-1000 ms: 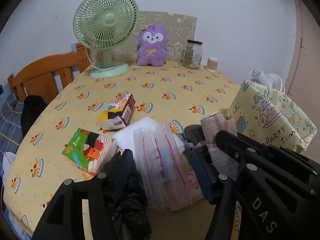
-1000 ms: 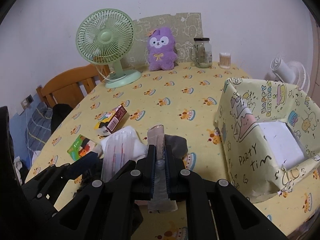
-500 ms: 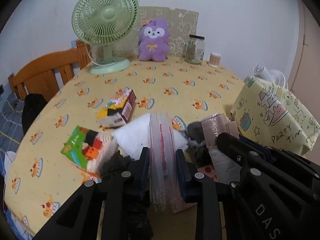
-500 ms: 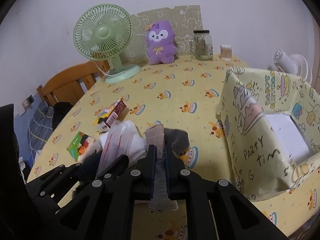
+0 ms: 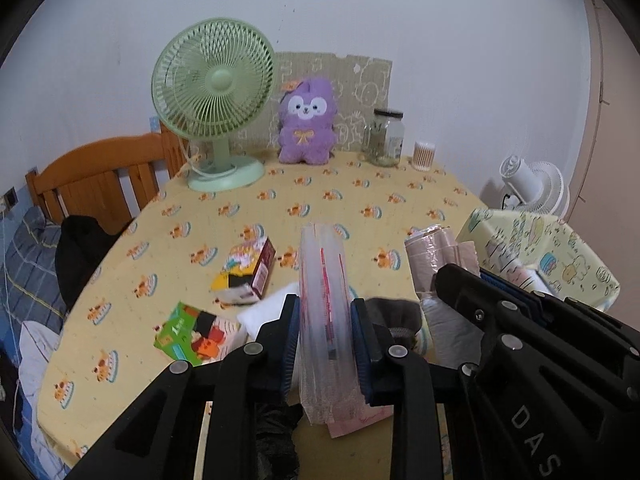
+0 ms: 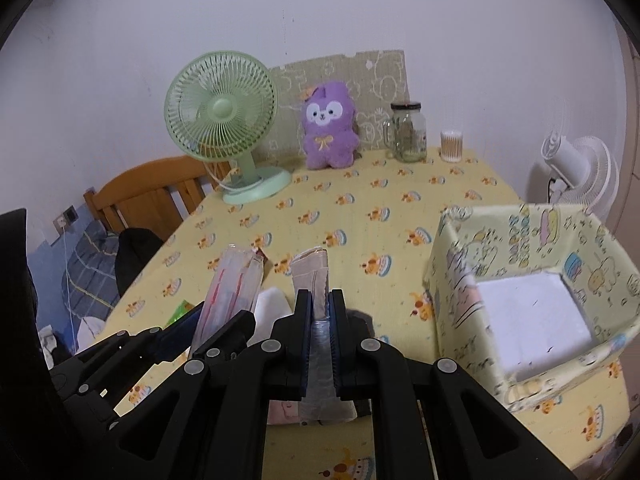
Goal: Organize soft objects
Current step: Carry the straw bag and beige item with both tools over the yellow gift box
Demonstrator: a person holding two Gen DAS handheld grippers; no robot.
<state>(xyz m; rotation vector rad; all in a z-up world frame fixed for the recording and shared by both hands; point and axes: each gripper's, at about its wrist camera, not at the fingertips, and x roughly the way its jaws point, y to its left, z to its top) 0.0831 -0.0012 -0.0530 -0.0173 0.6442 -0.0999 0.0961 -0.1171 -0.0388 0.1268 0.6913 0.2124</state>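
My left gripper [image 5: 326,312] is shut on a clear plastic packet with red stripes [image 5: 325,280], held lifted above the yellow tablecloth [image 5: 320,200]. To its right, my right gripper [image 6: 319,312] is shut on a beige folded item in clear wrap [image 6: 314,272]; in the left wrist view that beige item [image 5: 436,248] sticks up beside the right gripper's black body. Below the grippers lie a white soft pad [image 5: 268,312] and a dark grey cloth [image 5: 394,312]. The patterned yellow box [image 6: 532,280] with a white sheet inside stands open at the right.
On the table lie a small maroon carton [image 5: 250,270] and a green picture box [image 5: 192,330]. At the back stand a green fan [image 5: 214,100], a purple plush [image 5: 306,124], a glass jar [image 5: 386,136] and a cotton-swab tub [image 5: 424,156]. A wooden headboard [image 5: 100,172] is left; a white fan [image 6: 576,168] is right.
The left gripper's jaws closed on the striped packet, which now stands on edge between them. Both grippers rose with their items; the table and box look lower and farther.
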